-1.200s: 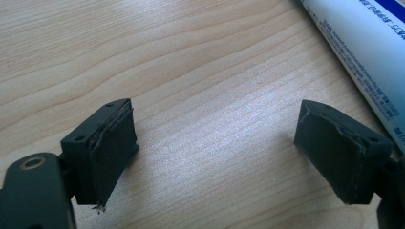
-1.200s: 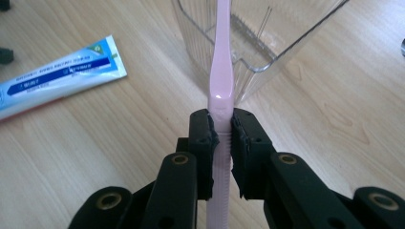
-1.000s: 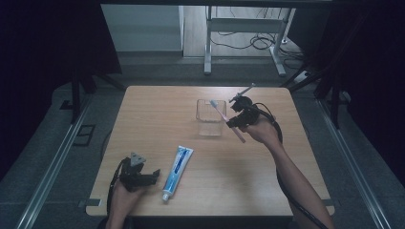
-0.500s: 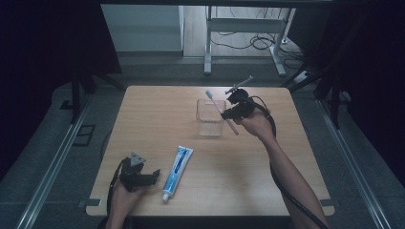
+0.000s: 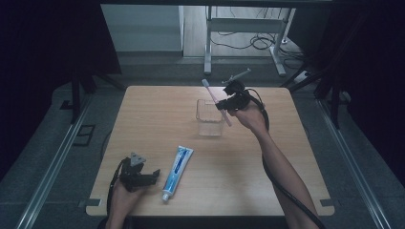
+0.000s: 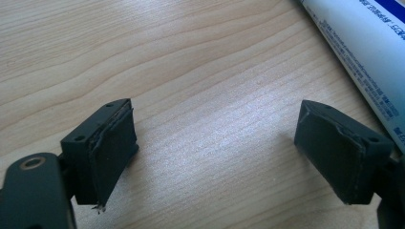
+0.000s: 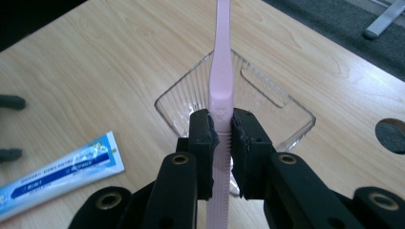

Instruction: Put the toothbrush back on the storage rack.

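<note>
With the pink toothbrush (image 7: 220, 71) clamped at its handle between the pads of the right gripper (image 7: 221, 136), treat its long axis as the governing relation: running from the jaws straight up the middle of the right gripper view, head end beyond the top edge, ribbed grip end trailing down between the jaw arms. Directly beneath and beyond the pads, the clear ribbed container (image 7: 272, 102), mouth open.

In the high view, right gripper (image 5: 224, 106) at upper centre, just right of the container (image 5: 210, 119); toothbrush (image 5: 216, 100) slanting from upper left to lower right across the container's right rim, apparently held above it rather than resting inside. Far nearer the container than the left gripper (image 5: 149, 177), low in the frame.

Left gripper (image 6: 215, 148) jaws wide, gripping nothing, bare table (image 6: 200, 62) between them; toothpaste tube (image 6: 363, 62) along the right edge there, just beside the right-hand jaw.
</note>
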Available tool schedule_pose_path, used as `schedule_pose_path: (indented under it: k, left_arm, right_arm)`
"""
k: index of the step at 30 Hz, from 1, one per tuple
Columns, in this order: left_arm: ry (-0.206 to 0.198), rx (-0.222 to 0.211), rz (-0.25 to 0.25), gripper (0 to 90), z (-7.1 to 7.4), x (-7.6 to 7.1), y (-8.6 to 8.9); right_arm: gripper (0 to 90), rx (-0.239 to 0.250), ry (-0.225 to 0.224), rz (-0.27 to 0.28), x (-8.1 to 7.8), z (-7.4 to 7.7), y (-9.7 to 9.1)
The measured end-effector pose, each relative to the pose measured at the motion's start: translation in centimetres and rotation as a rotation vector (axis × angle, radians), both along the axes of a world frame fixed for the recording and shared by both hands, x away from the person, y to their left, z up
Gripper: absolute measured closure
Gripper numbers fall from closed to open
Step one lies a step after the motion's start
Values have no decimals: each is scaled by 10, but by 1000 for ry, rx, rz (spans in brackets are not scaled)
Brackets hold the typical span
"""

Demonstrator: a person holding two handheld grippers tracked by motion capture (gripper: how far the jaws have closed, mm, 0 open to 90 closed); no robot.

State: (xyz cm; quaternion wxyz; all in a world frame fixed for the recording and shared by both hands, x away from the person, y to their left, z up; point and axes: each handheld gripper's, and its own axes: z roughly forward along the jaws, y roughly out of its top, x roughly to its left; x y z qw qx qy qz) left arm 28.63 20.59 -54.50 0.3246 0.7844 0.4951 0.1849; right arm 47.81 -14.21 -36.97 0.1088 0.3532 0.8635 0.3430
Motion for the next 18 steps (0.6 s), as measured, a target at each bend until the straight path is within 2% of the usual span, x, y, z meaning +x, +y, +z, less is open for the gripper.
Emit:
schedule_pose_path:
  k: [12,18]
  left_arm:
    - [4,4,-4,141,0,0,0]
    - [4,3,-4,141,0,0,1]
  right_arm:
    - [787,58,-35,-37,17,-4,12]
    - [787,70,-53,-54,23,-10,16]
